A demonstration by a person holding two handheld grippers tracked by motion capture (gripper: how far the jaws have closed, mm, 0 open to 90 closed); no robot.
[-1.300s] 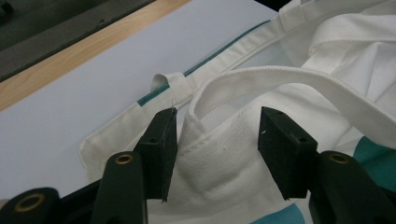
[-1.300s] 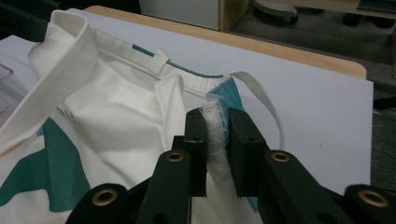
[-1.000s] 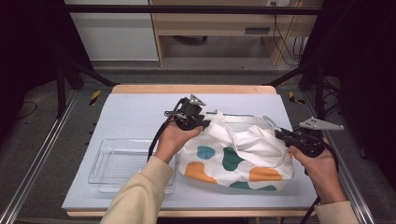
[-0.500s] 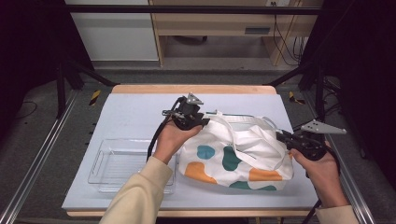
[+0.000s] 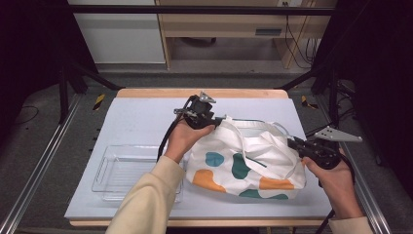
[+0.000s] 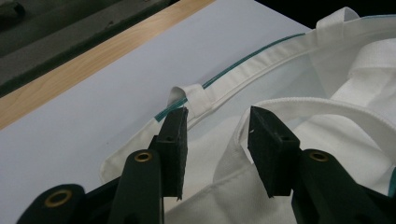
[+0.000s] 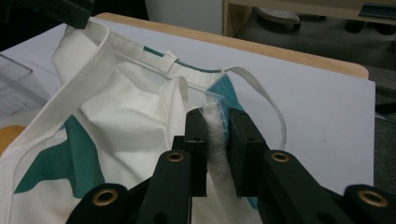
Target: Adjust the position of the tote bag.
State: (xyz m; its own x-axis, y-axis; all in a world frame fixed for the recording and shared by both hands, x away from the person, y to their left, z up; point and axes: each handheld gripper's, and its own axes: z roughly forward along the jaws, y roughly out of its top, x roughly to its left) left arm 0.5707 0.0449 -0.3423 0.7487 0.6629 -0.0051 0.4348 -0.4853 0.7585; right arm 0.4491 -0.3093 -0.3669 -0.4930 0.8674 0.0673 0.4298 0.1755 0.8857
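Left gripper (image 5: 220, 120), seen from the high view, sat at the far left corner of the tote bag (image 5: 246, 163), which lay on the table (image 5: 141, 122) just right of the clear tray (image 5: 119, 168). My right gripper (image 5: 293, 143) was at the bag's right edge.

From the left gripper view, its jaws had just been opening and stood apart; the bag's rim (image 6: 243, 77) and a handle strap (image 6: 322, 109) lay around them, and neither pad pressed on cloth. I judged the hold on that corner released, so any regrip should take the rim hem alone, not the loose strap.

From the right gripper view, the right gripper (image 7: 217, 140) was clamped on a bunched fold of the bag's edge (image 7: 214, 126). I judged that hold sound. Keeping it steady while the left side resettled would stop the opening from collapsing.
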